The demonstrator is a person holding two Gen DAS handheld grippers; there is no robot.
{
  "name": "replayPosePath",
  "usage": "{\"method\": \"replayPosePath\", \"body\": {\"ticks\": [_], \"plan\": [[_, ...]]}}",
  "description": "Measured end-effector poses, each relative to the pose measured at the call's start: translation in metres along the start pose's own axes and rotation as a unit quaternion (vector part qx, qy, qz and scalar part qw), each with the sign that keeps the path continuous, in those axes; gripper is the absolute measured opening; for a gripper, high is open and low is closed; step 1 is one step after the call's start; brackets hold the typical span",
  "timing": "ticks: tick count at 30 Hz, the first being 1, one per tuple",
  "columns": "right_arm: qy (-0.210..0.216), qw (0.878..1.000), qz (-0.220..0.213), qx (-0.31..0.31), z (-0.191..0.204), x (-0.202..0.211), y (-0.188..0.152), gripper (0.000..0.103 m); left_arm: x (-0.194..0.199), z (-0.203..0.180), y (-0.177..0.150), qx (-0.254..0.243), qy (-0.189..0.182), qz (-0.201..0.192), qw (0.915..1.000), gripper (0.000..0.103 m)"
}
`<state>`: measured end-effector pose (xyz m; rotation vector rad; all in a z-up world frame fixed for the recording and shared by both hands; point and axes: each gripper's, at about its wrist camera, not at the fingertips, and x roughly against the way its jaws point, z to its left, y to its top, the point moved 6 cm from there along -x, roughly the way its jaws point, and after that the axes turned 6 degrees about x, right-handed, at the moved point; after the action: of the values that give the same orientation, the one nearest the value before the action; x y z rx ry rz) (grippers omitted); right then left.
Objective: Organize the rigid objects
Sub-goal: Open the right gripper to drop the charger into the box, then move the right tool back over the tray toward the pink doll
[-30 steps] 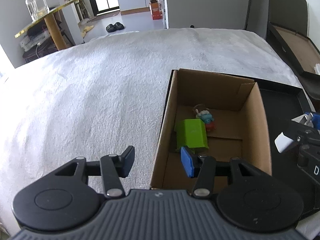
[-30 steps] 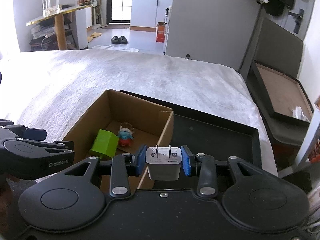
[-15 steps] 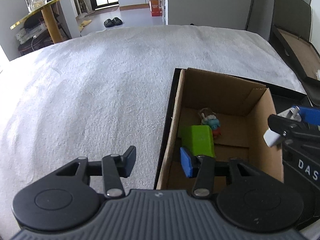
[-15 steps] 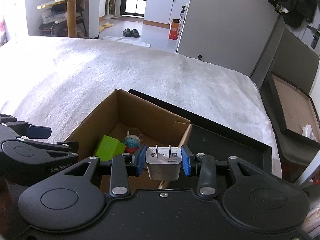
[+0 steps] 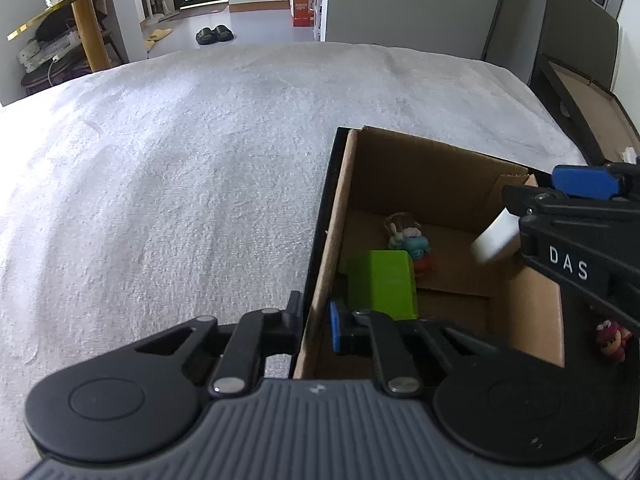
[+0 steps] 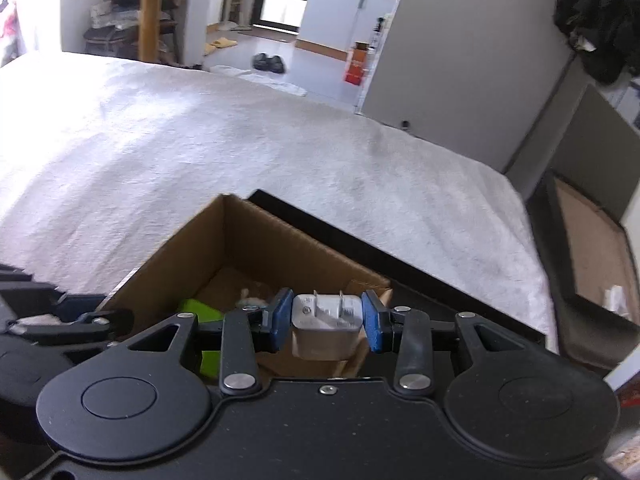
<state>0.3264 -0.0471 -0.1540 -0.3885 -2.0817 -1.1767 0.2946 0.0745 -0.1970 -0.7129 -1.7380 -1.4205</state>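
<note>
An open cardboard box (image 5: 436,162) stands on a white bed cover; it shows in the right wrist view too (image 6: 256,236). Inside lie a green block (image 5: 380,282) and a small blue-and-red figurine (image 5: 412,242). My left gripper (image 5: 314,322) is shut on the box's left wall, one finger outside, one inside. My right gripper (image 6: 326,320) is shut on a white plug adapter (image 6: 326,328) and holds it above the box's right wall. The adapter also shows in the left wrist view (image 5: 496,236).
The box sits in a black tray (image 6: 460,296). A small red figurine (image 5: 612,338) lies right of the box. A second black tray (image 6: 592,252) leans off the bed's right side. The white bed cover (image 5: 180,168) spreads left and far.
My left gripper moved right and closed on the box's left wall. My right gripper moved left and forward with the adapter, over the box.
</note>
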Motion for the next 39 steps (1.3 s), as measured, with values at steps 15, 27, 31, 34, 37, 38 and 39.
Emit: {"method": "replayPosePath", "body": {"ticks": [15, 27, 31, 34, 37, 38, 39], "plan": [[-0.004, 0.999, 0.001, -0.037, -0.019, 0.03, -0.022, 0.059, 0.019, -0.015, 0.004, -0.03, 0.011, -0.003, 0.9995, 0.039], [-0.011, 0.996, -0.017, -0.091, -0.045, 0.072, -0.041, 0.088, 0.061, -0.037, -0.003, -0.045, 0.003, -0.02, 0.9988, 0.058], [-0.009, 0.994, -0.02, -0.105, -0.05, 0.083, -0.048, 0.09, 0.074, -0.043, -0.007, -0.051, 0.004, -0.027, 0.9983, 0.062], [-0.008, 0.993, -0.024, -0.116, -0.054, 0.092, -0.054, 0.094, 0.083, -0.046, -0.01, -0.053, 0.004, -0.031, 0.9981, 0.064], [-0.004, 0.992, -0.027, -0.125, -0.056, 0.101, -0.059, 0.097, 0.093, -0.05, -0.014, -0.055, 0.003, -0.034, 0.9979, 0.066], [-0.002, 0.991, -0.028, -0.128, -0.057, 0.103, -0.061, 0.098, 0.095, -0.051, -0.015, -0.056, 0.002, -0.034, 0.9979, 0.068], [-0.001, 0.991, -0.029, -0.131, -0.058, 0.106, -0.063, 0.099, 0.097, -0.052, -0.016, -0.056, -0.001, -0.032, 0.998, 0.071]]}}
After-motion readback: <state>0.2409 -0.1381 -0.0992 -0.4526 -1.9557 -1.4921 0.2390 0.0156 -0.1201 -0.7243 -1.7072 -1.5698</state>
